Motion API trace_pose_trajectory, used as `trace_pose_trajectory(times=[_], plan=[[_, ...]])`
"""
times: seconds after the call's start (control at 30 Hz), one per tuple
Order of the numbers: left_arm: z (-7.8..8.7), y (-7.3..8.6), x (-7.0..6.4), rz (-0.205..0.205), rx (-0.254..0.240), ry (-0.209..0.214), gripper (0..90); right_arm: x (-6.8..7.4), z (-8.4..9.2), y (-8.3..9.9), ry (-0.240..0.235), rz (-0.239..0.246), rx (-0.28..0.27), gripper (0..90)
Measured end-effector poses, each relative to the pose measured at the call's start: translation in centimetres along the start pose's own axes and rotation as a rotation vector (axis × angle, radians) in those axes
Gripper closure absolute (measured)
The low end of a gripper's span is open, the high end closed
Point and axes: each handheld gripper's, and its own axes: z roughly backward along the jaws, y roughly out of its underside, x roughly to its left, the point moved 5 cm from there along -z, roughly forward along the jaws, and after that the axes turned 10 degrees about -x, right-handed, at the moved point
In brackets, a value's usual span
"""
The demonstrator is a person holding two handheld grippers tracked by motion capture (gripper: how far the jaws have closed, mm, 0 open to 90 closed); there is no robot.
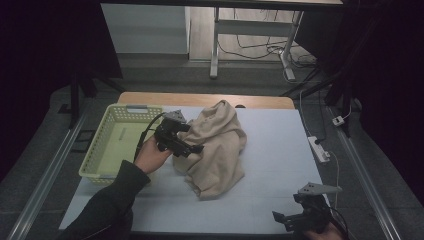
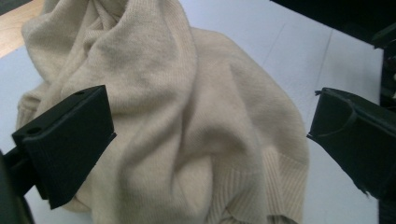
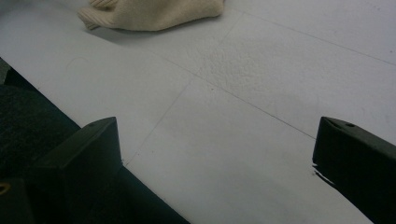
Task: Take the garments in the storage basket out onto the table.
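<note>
Cream sweater (image 1: 217, 147) lies crumpled mid-frame on the pale tabletop (image 1: 280, 150), just right of the yellow basket (image 1: 107, 150) at centre left. Left tongs (image 1: 192, 149) sit at the sweater's left edge, jaws wide with knit between them in the left gripper view (image 2: 187, 116), nothing gripped yet. Right tongs (image 1: 287, 220) idle at lower right, jaws wide over bare tabletop.

Risk, judged: closing here may catch only one loose fold; sweater would then unravel and drag on lifting, or snag the basket rim.
</note>
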Motion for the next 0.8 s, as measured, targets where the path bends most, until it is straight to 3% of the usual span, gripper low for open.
trace_pose_trajectory(times=[0.37, 0.8], plan=[[1.8, 0.9, -1.1, -0.003, -0.008, -0.002, 0.0, 0.0, 0.1, 0.0, -0.005, 0.003, -0.007, 1.0], [3.6, 2.7, -2.5, 0.031, -0.019, -0.005, 0.0, 0.0, 0.2, -0.1, -0.009, 0.005, -0.016, 1.0]])
